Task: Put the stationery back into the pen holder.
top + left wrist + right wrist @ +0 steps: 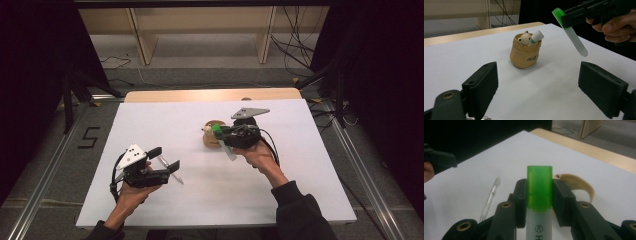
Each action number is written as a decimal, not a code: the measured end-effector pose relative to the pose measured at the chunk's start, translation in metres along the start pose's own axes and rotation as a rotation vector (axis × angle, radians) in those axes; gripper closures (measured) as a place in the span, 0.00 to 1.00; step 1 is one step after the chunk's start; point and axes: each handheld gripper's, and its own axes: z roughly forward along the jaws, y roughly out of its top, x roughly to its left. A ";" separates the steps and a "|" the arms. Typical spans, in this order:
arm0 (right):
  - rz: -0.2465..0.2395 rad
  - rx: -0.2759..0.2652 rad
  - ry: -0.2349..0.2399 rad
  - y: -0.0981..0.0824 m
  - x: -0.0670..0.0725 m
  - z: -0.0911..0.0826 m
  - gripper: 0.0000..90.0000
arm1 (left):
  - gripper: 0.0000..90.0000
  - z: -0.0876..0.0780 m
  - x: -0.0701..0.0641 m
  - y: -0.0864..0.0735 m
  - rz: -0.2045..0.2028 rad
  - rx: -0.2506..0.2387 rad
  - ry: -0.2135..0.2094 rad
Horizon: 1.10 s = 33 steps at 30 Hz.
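Note:
My right gripper (pixel 220 131) is shut on a highlighter (pixel 227 147) with a green cap (pixel 539 185) and a pale barrel, and holds it in the air just right of a tan pouch-shaped holder (pixel 211 137). In the left gripper view the highlighter (pixel 575 41) hangs slanted, cap up, above the table and to the right of the holder (pixel 525 54). A small bear figure (pixel 524 39) and a white-ended marker (pixel 538 36) stick out of the holder. My left gripper (pixel 165 159) rests open near the table's front left, its jaws (pixel 537 75) wide apart with nothing between them.
A clear pen (pixel 168 168) lies on the white table sheet (pixel 280 195) right beside the left gripper, also seen as the pen (pixel 491 195) in the right gripper view. The holder's rim (pixel 580 183) curves just beyond the right jaws. A wooden table edge (pixel 210 94) runs along the back.

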 end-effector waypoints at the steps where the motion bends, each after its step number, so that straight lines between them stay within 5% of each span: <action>1: 0.004 -0.007 -0.003 0.002 -0.001 0.000 0.75 | 0.17 0.000 0.000 0.000 -0.001 0.000 0.000; 12: 0.012 -0.084 -0.041 0.028 -0.006 0.005 0.75 | 0.17 0.000 0.001 0.000 0.014 0.009 -0.003; 33: 0.040 -0.123 -0.074 0.054 -0.011 0.024 0.75 | 0.17 0.000 0.000 -0.001 0.031 0.014 -0.001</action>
